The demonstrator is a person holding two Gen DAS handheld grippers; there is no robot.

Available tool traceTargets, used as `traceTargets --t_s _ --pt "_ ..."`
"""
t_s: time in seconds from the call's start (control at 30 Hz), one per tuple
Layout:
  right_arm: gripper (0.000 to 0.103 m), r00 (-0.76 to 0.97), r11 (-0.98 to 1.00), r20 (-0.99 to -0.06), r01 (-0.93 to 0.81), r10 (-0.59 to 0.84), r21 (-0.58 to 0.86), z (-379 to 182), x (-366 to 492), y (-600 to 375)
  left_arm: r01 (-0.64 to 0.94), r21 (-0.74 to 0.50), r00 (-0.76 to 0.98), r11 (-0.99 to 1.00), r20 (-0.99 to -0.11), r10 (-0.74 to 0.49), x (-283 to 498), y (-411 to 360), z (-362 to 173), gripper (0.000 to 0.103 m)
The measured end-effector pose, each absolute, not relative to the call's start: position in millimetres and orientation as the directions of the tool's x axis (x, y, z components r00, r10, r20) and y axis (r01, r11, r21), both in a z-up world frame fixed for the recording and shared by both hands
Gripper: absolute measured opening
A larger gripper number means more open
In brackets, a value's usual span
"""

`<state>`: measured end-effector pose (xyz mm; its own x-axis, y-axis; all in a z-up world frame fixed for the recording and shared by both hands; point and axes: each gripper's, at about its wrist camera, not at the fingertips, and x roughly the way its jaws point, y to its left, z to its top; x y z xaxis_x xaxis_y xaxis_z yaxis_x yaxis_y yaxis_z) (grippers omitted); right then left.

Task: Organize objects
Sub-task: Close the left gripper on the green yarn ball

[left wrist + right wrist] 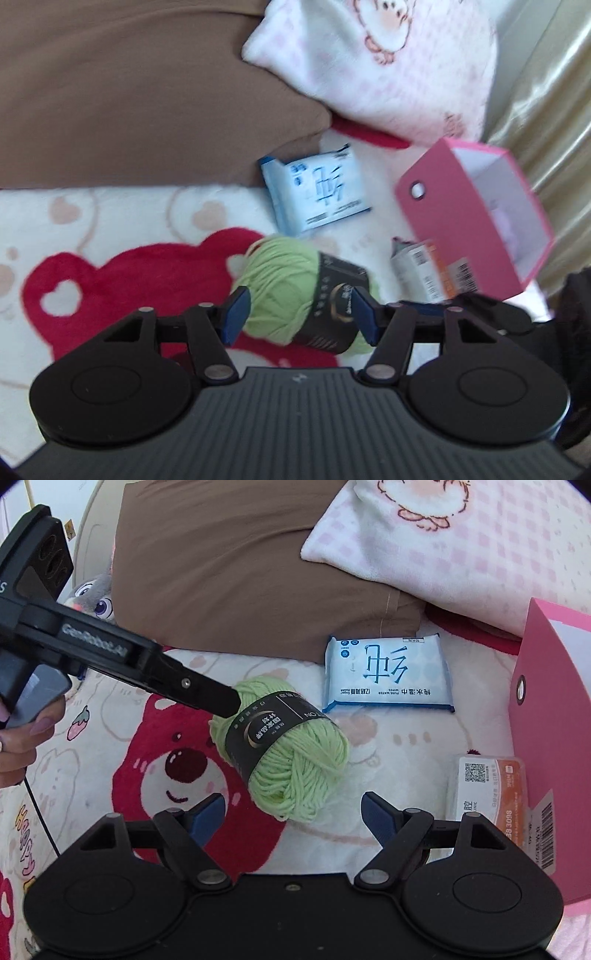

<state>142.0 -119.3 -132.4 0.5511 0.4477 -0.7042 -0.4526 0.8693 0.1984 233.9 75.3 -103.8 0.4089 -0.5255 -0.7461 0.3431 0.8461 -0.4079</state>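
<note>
A green yarn ball [280,288] [295,768] with a black paper band lies on the white and red bear blanket [110,709]. My left gripper [301,314] hangs over it with its blue pads spread about as wide as the ball; the picture is blurred and I see no squeeze. In the right wrist view the left gripper [231,701] reaches the ball's far left end. My right gripper [293,812] is open just short of the ball's near end, nothing between its pads. A blue and white wipes pack [317,188] [388,672] lies beyond the yarn.
An open pink box [461,221] [546,738] stands at the right, with a white and orange packet [432,273] [491,794] against it. A brown cloth [240,572] and a pink pillow [461,535] lie behind. A person's hand [22,738] holds the left gripper.
</note>
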Motion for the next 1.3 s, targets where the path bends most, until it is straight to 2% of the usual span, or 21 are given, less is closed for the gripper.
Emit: traceTargets --t_s 0.07,0.23,0.43,0.53,0.57,0.67,0.73,0.8,0.93,0.97,1.03,1.1,1.23,1.3 --pt "0.084 0.58 0.876 -0.692 -0.454 0.429 0.162 -143 140 -116 0.34 -0.434 0.41 0.835 -0.73 -0.547 237 75 -107 0.061" --pt "0.084 0.607 0.865 -0.653 -0.477 0.453 0.158 -154 135 -109 0.37 -0.395 0.416 0.841 -0.739 -0.53 246 65 -113 0.062" --pt "0.084 0.625 0.856 -0.612 -0.483 0.485 0.185 -151 133 -110 0.31 -0.469 0.399 0.827 -0.725 -0.561 244 61 -124 0.076" --pt "0.084 0.62 0.859 -0.62 -0.476 0.481 0.19 -155 133 -114 0.286 -0.473 0.411 0.834 -0.725 -0.552 240 57 -126 0.076" --pt "0.084 0.616 0.859 -0.622 -0.47 0.484 0.203 -157 135 -116 0.286 -0.469 0.415 0.835 -0.725 -0.55 238 55 -125 0.072" --pt "0.077 0.594 0.842 -0.611 -0.47 0.524 0.266 -160 136 -122 0.287 -0.473 0.405 0.833 -0.728 -0.553 231 48 -120 0.066" --pt "0.062 0.594 0.847 -0.615 -0.454 0.518 0.275 -160 135 -125 0.312 -0.43 0.391 0.847 -0.754 -0.527 226 40 -118 0.066" --pt "0.057 0.577 0.839 -0.623 -0.463 0.529 0.284 -158 132 -129 0.331 -0.404 0.38 0.852 -0.77 -0.513 218 33 -118 0.066" --pt "0.057 0.605 0.861 -0.635 -0.463 0.48 0.21 -147 121 -134 0.28 -0.507 0.312 0.815 -0.755 -0.577 206 33 -120 0.066" --pt "0.057 0.605 0.862 -0.639 -0.468 0.475 0.197 -144 119 -136 0.268 -0.529 0.302 0.805 -0.747 -0.592 203 33 -120 0.066" --pt "0.068 0.594 0.858 -0.657 -0.485 0.465 0.168 -141 115 -140 0.253 -0.567 0.279 0.784 -0.733 -0.62 197 34 -119 0.065" --pt "0.071 0.604 0.861 -0.665 -0.495 0.439 0.119 -140 112 -143 0.245 -0.574 0.289 0.781 -0.726 -0.624 191 35 -117 0.065" --pt "0.087 0.637 0.881 -0.67 -0.47 0.381 0.055 -145 109 -146 0.207 -0.508 0.364 0.836 -0.753 -0.548 191 40 -116 0.066" --pt "0.087 0.639 0.903 -0.676 -0.42 0.367 0.093 -150 111 -147 0.212 -0.466 0.388 0.859 -0.766 -0.512 194 41 -119 0.067"
